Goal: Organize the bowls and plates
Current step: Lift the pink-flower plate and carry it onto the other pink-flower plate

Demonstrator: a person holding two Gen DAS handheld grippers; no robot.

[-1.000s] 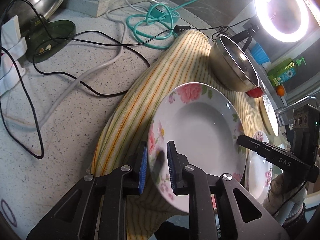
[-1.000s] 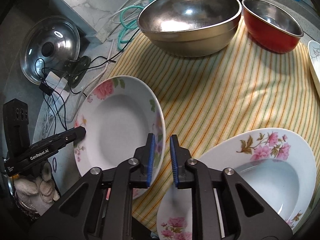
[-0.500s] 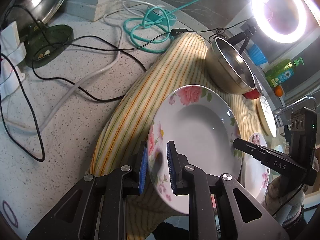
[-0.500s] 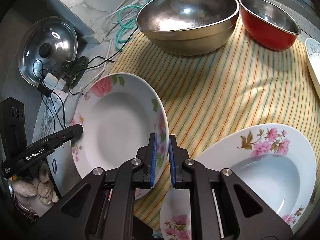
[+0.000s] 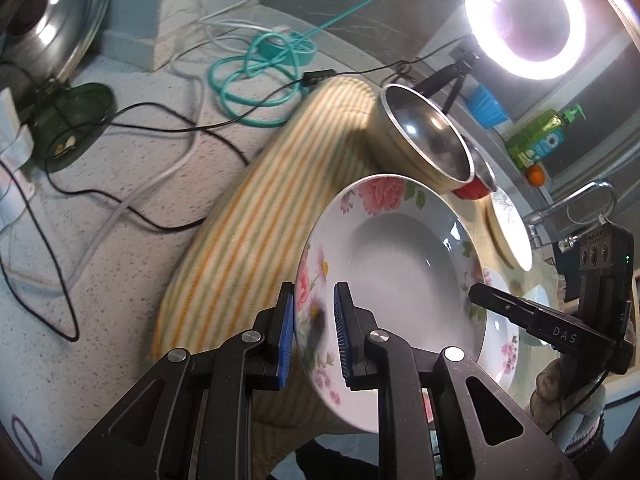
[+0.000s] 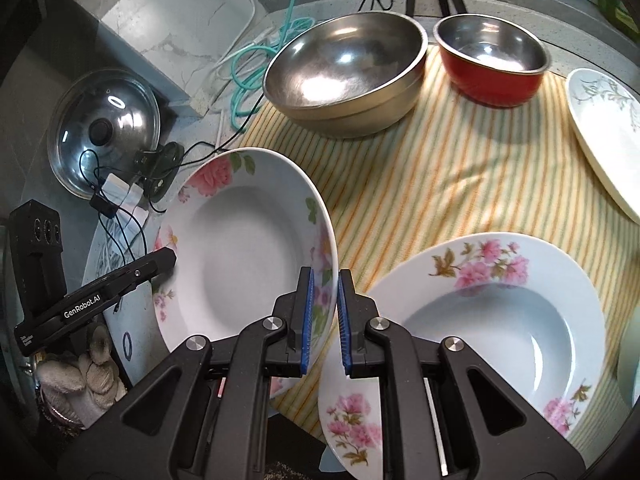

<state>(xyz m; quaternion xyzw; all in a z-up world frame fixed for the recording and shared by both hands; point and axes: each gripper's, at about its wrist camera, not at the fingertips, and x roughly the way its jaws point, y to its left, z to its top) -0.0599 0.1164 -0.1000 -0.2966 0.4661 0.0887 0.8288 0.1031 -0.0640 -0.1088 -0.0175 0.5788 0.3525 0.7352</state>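
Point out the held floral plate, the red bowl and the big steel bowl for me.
held floral plate (image 6: 240,264): right wrist view, centre of its well.
red bowl (image 6: 496,86): right wrist view, red outer wall.
big steel bowl (image 6: 340,68): right wrist view, inner surface.

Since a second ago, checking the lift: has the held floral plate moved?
Yes. The floral plate has risen off the striped cloth, its far rim closer to the steel bowl.

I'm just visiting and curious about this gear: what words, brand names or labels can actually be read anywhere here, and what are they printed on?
"GenRobot.AI": white lettering along the side of the left gripper, seen from the right wrist camera.
"DAS": pale lettering on the side of the right gripper, seen from the left wrist camera.
Label on the green soap bottle: a blue patch with a flower, wording too small to read.
Nothing else carries readable text.
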